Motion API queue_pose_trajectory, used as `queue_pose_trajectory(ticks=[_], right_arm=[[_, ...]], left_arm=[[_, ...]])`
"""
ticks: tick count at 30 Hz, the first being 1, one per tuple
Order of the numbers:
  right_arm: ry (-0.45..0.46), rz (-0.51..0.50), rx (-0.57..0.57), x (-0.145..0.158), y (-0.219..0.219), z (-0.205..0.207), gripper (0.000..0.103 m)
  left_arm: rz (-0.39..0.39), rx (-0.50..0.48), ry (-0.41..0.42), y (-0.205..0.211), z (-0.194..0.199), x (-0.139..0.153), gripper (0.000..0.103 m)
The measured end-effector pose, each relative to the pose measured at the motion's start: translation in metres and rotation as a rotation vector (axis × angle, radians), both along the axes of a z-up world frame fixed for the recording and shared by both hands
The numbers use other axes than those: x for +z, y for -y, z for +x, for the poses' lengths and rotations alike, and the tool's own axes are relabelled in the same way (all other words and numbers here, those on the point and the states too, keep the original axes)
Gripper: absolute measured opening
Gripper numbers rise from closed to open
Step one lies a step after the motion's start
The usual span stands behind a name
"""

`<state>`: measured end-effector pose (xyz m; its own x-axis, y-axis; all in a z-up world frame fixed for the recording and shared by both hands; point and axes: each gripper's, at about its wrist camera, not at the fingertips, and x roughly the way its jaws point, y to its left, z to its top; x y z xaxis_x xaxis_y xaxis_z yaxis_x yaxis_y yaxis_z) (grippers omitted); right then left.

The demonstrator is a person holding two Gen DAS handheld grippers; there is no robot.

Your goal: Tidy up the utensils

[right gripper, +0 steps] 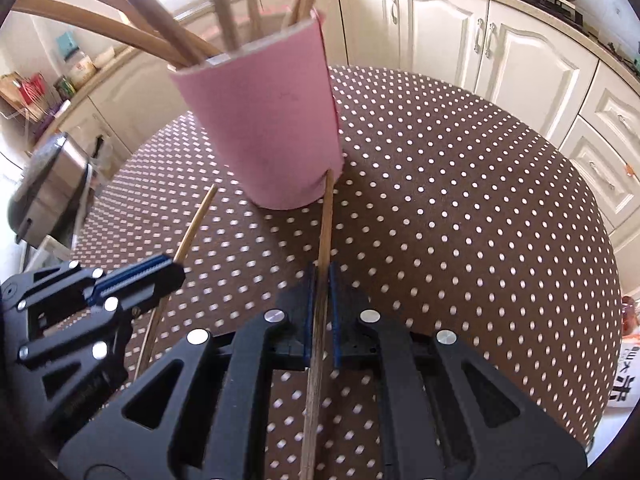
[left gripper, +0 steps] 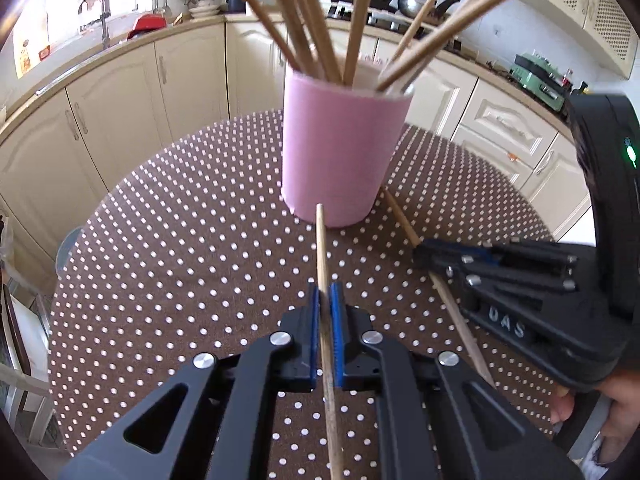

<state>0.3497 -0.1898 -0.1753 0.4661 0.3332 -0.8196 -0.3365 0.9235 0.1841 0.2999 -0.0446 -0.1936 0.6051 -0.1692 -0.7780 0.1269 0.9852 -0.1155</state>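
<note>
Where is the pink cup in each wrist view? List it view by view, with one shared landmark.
Left wrist: pink cup stands upper centre, upright, chopsticks fanning out of it.
Right wrist: it sits upper centre-left, appearing tilted.
Shared landmark: the brown polka-dot tablecloth beneath it.

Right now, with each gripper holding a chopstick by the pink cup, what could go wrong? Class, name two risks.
1. The cup is already crowded with splayed chopsticks; a new one may snag or tip it.
2. The right gripper's chopstick ends at the cup's base and could nudge it.
</note>
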Motion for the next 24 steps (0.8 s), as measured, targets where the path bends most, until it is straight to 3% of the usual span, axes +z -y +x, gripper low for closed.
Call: queue_pose_trajectory(ticks=[5,9,15,24], right_arm=[[0.069,0.066,0.024,0.028,0.005,-0.029,0.007],[0.087,0.045,0.035,0.038,0.007,-0.045,0.008],[0.057,0.001,-0.006,0.03,0.002,-0.045,0.008],[-0.001,-0.041,-0.027,0.003,-0.014,-0.014,0.008]], left_arm=[[-0.019,-0.004,0.071,-0.003,-0.016,0.029,0.006],[-0.011,-0.001,0.1,-0.005,-0.028,0.042,0.006],[0.0,0.02,0.098,-0.011,-0.029,0.042,0.006],[0.003,0.037,0.063,-0.018,-0.003,0.027,0.006]])
